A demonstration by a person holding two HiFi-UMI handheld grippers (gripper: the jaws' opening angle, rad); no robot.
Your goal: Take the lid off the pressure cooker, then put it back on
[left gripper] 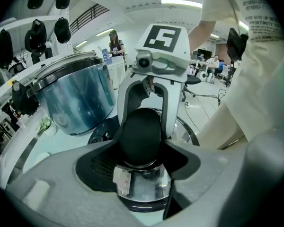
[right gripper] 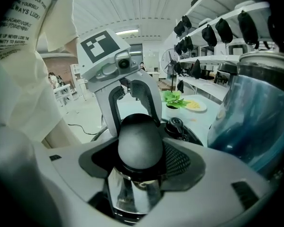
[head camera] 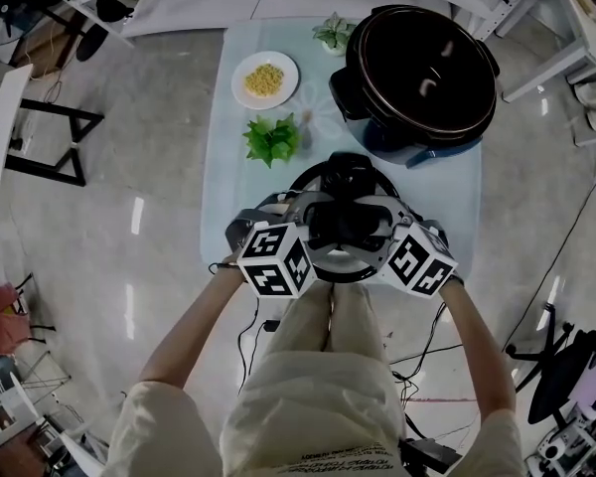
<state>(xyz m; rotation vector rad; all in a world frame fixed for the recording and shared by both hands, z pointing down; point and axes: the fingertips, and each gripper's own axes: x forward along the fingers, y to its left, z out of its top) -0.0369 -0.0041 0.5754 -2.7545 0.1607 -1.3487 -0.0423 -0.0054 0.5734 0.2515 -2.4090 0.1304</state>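
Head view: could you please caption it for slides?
The left gripper and right gripper clasp the lid knob; cooker open.

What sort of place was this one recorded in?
Probably a robotics lab or test workspace, not a home kitchen: the pressure cooker sits on a cloth-covered table on a glossy floor, cables trail nearby, and shelves hold rows of black gear.

head view: dim, grey, flat light; pale glare streaks on the floor. 2 gripper views: bright under ceiling strip lights, sheen on the pressure cooker, strong fisheye bending, black corners, soft foreground, blurred background.
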